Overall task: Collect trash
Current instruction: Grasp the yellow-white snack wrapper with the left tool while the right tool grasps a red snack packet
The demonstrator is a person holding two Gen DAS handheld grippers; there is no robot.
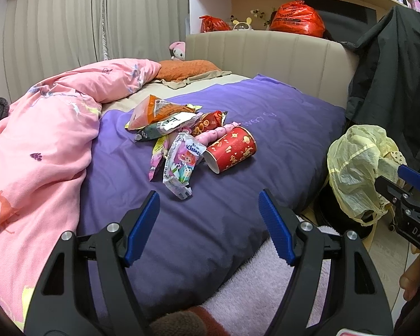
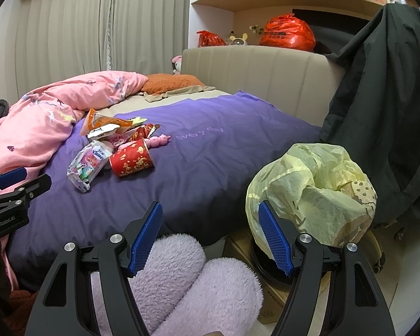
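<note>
A pile of trash lies on the purple blanket [image 1: 238,168]: a red paper cup [image 1: 232,149] on its side, a Kleenex tissue pack [image 1: 182,162], an orange snack bag [image 1: 154,110] and several other wrappers. The same cup [image 2: 131,161] and tissue pack [image 2: 88,165] show in the right wrist view. My left gripper [image 1: 208,226] is open and empty, just short of the pile. My right gripper [image 2: 210,240] is open and empty, beside the bed near a bin lined with a yellow bag [image 2: 310,193], which also shows in the left wrist view [image 1: 358,168].
A pink duvet [image 1: 42,140] is bunched on the bed's left side. An orange pillow [image 1: 187,70] and beige headboard [image 1: 266,53] are at the back. A dark jacket [image 2: 378,112] hangs at right. Lilac fluffy fabric [image 2: 196,285] lies below my right gripper.
</note>
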